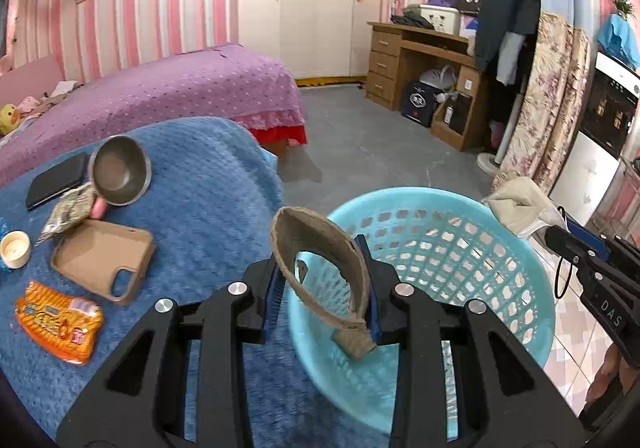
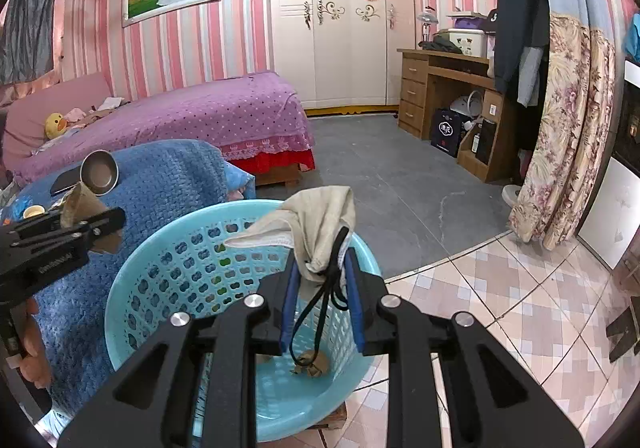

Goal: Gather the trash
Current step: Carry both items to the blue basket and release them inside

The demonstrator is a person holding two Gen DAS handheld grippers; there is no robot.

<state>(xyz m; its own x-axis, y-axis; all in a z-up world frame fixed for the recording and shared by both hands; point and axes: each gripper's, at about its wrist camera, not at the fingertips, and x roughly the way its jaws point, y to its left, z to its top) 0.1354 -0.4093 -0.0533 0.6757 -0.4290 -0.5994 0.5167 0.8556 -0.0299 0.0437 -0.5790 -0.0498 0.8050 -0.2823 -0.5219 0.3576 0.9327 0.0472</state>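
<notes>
Left gripper (image 1: 325, 284), seen from its own wrist camera, is closed narrowly on a torn brown cardboard ring (image 1: 320, 272), held above the near rim of a light blue plastic basket (image 1: 500, 248). To the left, a blue blanket (image 1: 208, 183) carries a metal bowl (image 1: 120, 175), a tan phone case (image 1: 102, 260) and an orange snack packet (image 1: 60, 322).

Right gripper (image 2: 321, 296), in the right wrist view, pinches a crumpled beige cloth (image 2: 316, 219) with black cords (image 2: 320, 296) dangling over the basket (image 2: 132, 276). A small brown scrap (image 2: 310, 362) lies on the basket floor. At left, the left gripper (image 2: 100, 226) holds its cardboard beside the rim.
</notes>
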